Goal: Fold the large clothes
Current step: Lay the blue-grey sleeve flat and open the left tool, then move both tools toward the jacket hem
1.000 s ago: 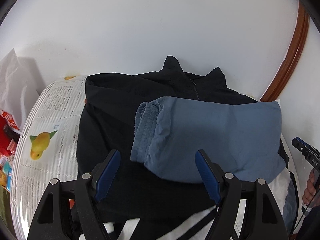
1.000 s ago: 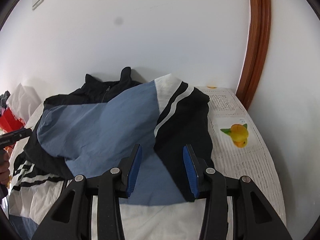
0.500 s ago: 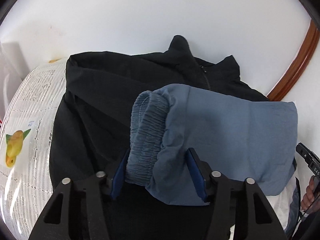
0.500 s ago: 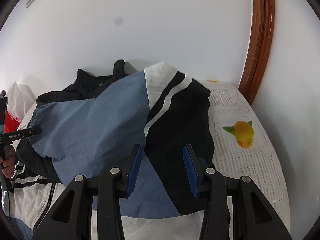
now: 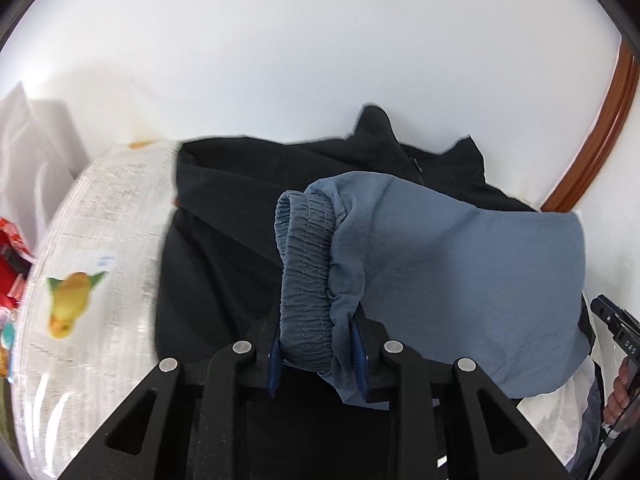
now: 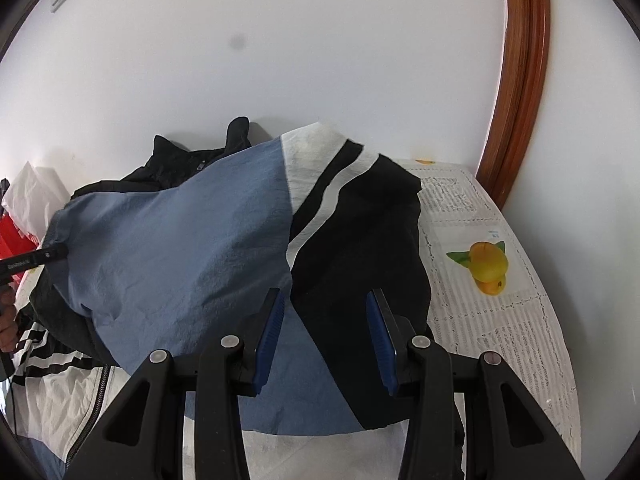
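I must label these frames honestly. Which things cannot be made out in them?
- Left wrist view: the left gripper tips, hidden by the blue cuff.
- Left wrist view: the tablecloth print, motion-blurred.
- Right wrist view: the jacket hem, covered by the right gripper body and the frame edge.

White wall, brown wooden door frame, fruit-print tablecloth.
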Action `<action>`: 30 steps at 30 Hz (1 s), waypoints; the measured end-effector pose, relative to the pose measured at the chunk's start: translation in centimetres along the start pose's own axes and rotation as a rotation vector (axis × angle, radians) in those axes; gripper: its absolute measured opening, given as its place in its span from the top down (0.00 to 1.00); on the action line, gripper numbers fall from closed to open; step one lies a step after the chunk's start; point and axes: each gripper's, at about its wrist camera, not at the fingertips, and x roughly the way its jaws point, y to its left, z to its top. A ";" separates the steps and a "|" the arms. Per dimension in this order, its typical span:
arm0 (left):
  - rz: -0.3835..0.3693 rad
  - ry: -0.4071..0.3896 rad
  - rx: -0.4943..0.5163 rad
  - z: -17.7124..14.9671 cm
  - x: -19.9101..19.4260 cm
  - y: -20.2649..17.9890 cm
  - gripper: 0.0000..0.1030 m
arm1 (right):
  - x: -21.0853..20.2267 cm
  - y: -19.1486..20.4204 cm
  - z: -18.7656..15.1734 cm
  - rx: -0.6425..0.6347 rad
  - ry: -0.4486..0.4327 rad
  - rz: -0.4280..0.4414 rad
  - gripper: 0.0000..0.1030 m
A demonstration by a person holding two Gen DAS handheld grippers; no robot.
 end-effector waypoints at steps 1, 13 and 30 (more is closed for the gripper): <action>0.007 -0.008 -0.002 0.0 -0.6 0.3 0.75 | 0.0 0.0 0.1 0.005 0.001 -0.007 0.59; 0.068 0.045 -0.042 -3.1 -1.7 3.8 0.74 | 2.8 -0.3 -0.7 0.052 0.049 -0.082 0.56; 0.108 0.041 -0.026 -4.1 -3.9 3.2 0.59 | 0.3 0.2 -1.7 0.046 0.054 -0.170 0.54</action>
